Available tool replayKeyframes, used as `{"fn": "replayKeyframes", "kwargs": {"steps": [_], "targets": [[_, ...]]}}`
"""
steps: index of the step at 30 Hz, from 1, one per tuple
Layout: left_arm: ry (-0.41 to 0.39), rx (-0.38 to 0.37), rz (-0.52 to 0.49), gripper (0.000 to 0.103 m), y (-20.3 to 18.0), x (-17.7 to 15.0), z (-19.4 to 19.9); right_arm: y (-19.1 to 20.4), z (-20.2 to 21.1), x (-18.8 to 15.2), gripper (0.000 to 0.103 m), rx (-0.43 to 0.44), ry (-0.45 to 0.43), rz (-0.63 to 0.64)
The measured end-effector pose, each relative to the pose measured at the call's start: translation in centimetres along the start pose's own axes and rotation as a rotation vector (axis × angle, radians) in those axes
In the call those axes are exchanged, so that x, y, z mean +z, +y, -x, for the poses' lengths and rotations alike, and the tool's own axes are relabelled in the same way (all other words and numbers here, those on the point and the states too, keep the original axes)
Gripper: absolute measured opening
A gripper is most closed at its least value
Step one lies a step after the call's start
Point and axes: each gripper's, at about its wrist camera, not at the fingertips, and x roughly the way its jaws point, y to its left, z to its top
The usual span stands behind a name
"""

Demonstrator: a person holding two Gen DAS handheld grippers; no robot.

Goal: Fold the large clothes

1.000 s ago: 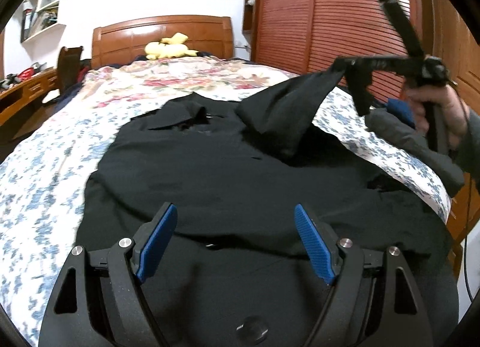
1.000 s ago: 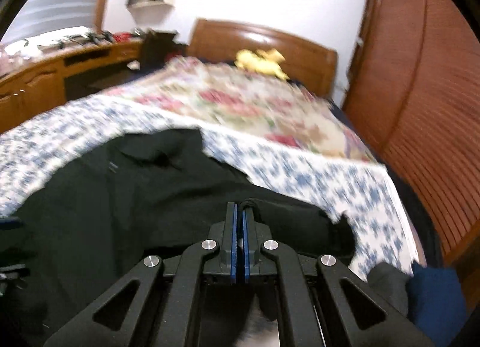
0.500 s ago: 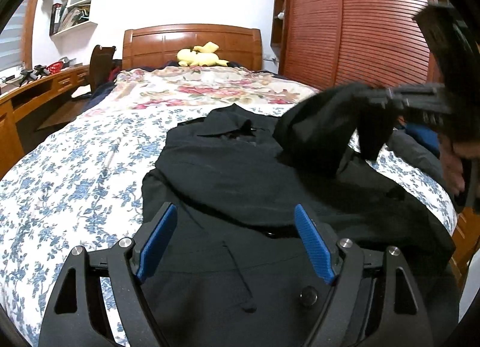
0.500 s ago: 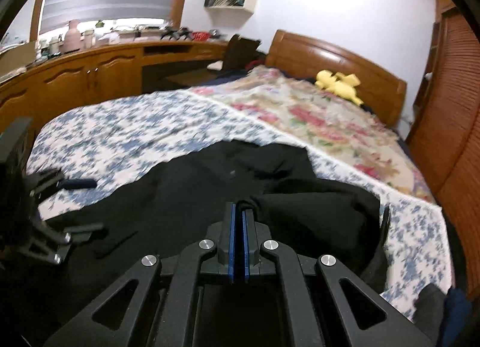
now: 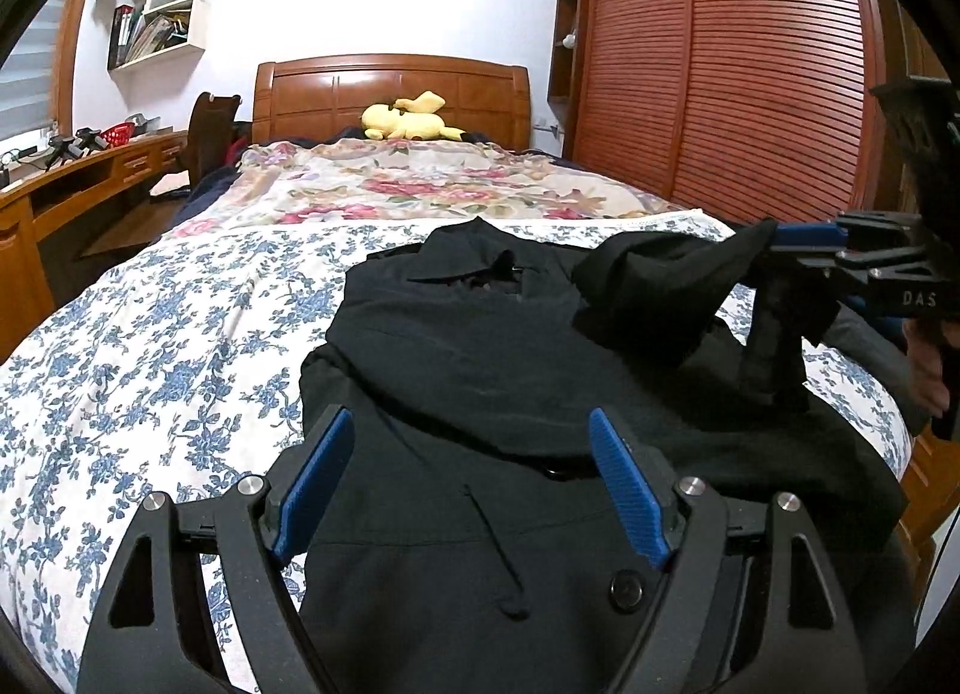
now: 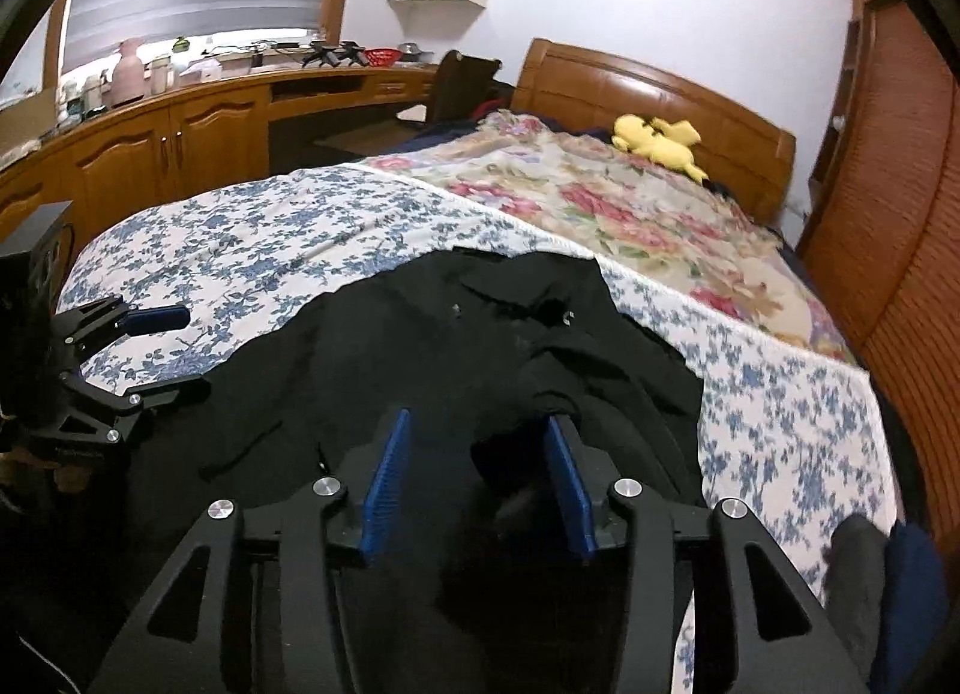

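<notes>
Bed [image 5: 150, 346] under blue floral cover; black shirt [image 5: 480, 370] laid flat across its near end, collar toward the headboard. I judge this the sleeve-fold step: right sleeve [image 5: 654, 286] brought over onto the chest. Right gripper [image 6: 477, 454] now spread, sleeve cloth draped against its right pad, seemingly just let go; half a second ago its pads were pressed together on that cloth. Left gripper [image 5: 468, 484] spread and empty, hovering over the shirt's lower front, as before. Next move, as I read it: draw the right gripper clear without snagging, smooth the sleeve, then take the hem for the lengthwise fold.
</notes>
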Motion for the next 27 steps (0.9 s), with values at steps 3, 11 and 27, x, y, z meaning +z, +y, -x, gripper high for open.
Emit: {"fn": "replayKeyframes", "kwargs": {"steps": [3,11,27], "targets": [[0.003,0.0,-0.003,0.081,-0.1,-0.1,-0.1,0.2,0.2,-0.5,0.05,0.013,0.028,-0.011],[0.004,0.0,-0.005,0.081,-0.2,-0.1,-0.1,0.5,1.4,-1.3,0.054,-0.003,0.033,-0.001],[0.006,0.002,-0.011,0.081,-0.3,-0.2,-0.1,-3.4,-6.1,-4.3,0.057,-0.054,0.215,-0.162]]}}
